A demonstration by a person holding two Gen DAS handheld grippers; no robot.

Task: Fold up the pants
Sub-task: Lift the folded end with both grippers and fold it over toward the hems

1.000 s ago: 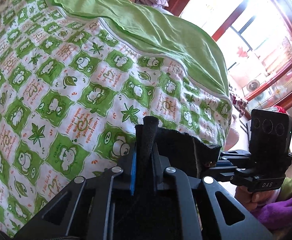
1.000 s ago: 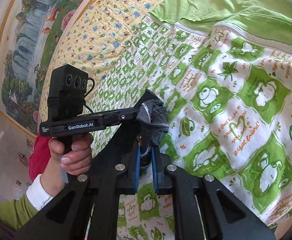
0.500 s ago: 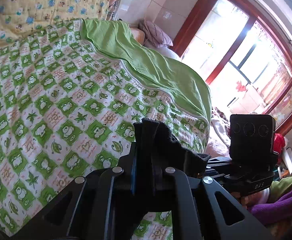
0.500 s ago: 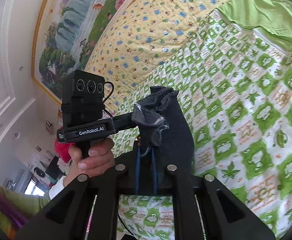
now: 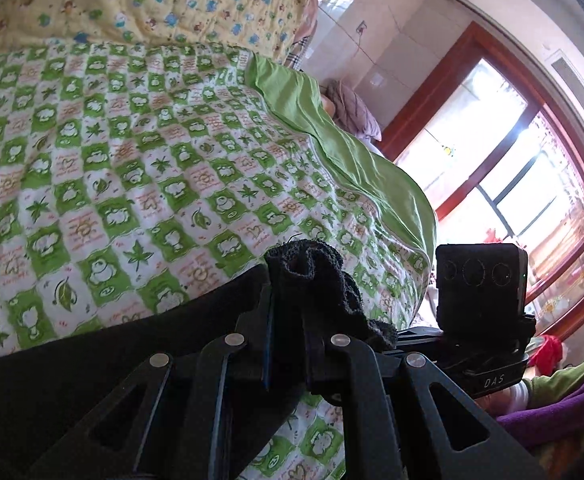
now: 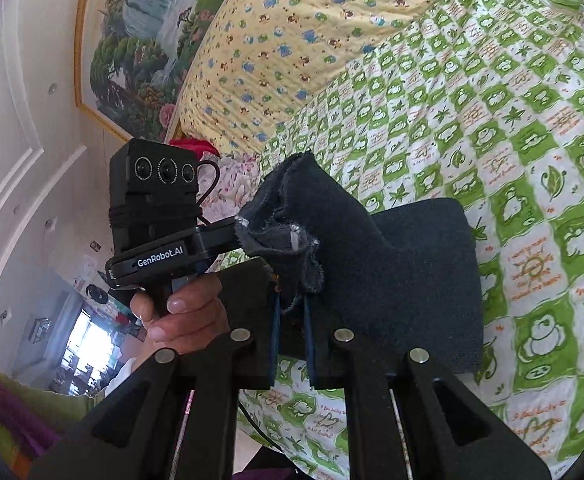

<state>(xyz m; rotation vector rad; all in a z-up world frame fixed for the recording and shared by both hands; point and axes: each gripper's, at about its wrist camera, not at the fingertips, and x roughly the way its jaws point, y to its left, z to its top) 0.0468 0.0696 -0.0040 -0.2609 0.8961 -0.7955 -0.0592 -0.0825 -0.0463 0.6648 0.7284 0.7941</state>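
A bed point(image 5: 140, 168) wore a green-and-white checked quilt, with a yellow patterned quilt point(image 6: 292, 40) beyond. Daylight poured through a red-framed window point(image 5: 524, 184). A landscape painting point(image 6: 140, 44) hung on the white wall point(image 6: 24, 128).

Left claw point(image 5: 288, 320) and right claw point(image 6: 292, 312) both clamped on dark cloth (side by side), raised.

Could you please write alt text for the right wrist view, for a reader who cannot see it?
The right hand-held gripper is shut on dark pants, lifted over a green-and-white quilt. The left hand-held gripper grips the same bunched edge alongside.
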